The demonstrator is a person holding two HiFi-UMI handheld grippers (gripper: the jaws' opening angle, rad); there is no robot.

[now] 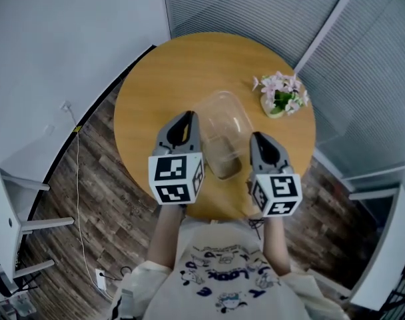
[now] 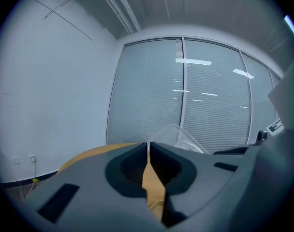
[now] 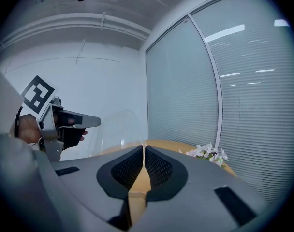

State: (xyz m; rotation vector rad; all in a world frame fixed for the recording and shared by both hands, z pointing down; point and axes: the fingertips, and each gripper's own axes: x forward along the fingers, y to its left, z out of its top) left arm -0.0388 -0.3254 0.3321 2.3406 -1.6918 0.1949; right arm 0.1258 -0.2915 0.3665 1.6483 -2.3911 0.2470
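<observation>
Left gripper (image 1: 184, 117) and right gripper (image 1: 258, 137) flank the clear container (image 1: 222, 127) on the desk (image 1: 156, 79), jaws pressed together on nothing. To grip its thin wall, jaws should part first, then close gently.

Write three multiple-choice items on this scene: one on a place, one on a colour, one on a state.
1. Where on the table do the flowers stand? A) far right edge B) near left edge C) dead centre
2. What colour are the flowers? A) yellow B) pink C) blue
3. The jaws of the left gripper are: A) wide apart B) shut on a flower C) shut, nothing between
Answers: 1 A, the head view shows them by the far right rim; 2 B, pink petals; 3 C, the tips meet in the left gripper view.
</observation>
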